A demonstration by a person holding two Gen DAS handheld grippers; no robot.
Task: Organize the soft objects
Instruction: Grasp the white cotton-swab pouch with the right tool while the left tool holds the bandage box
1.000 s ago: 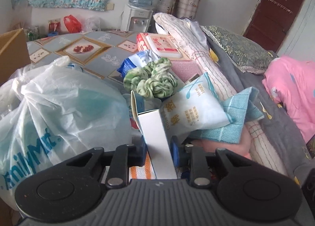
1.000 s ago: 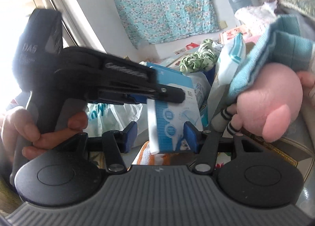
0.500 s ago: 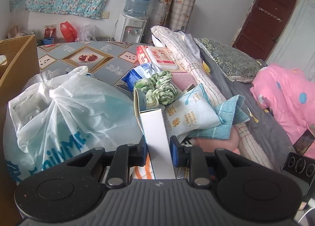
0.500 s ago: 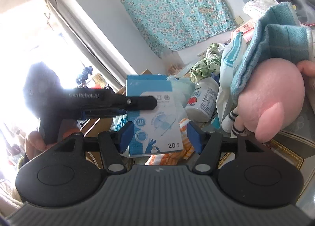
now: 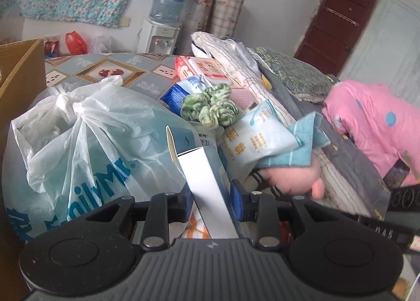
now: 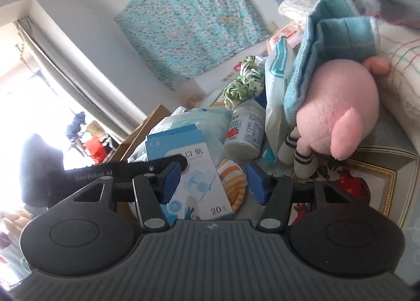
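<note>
A blue-and-white carton (image 5: 207, 185) stands tilted between the pads of my left gripper (image 5: 211, 204), which still grips it while its jaws are opening. In the right wrist view the same carton (image 6: 199, 183) lies partly between the fingers of my right gripper (image 6: 214, 185). Its jaws are closing but the pads do not touch the carton. A pink plush pig (image 6: 341, 112) lies under a teal towel (image 6: 336, 38). A green scrunchie (image 5: 210, 107) tops the pile beside a white pouch (image 5: 257, 138). An orange striped cloth (image 6: 233, 180) sits under the carton.
A knotted white plastic bag (image 5: 92, 138) fills the left. A cardboard box (image 5: 18, 78) stands at the far left edge. A white bottle (image 6: 245, 130) lies in the pile. A pink blanket (image 5: 372, 122) and pillows cover the bed on the right.
The carton has tilted in the left jaws and now shows its blue side. The right view has rolled, and the carton sits lower between the right fingers. The plush pig has come into the left view.
</note>
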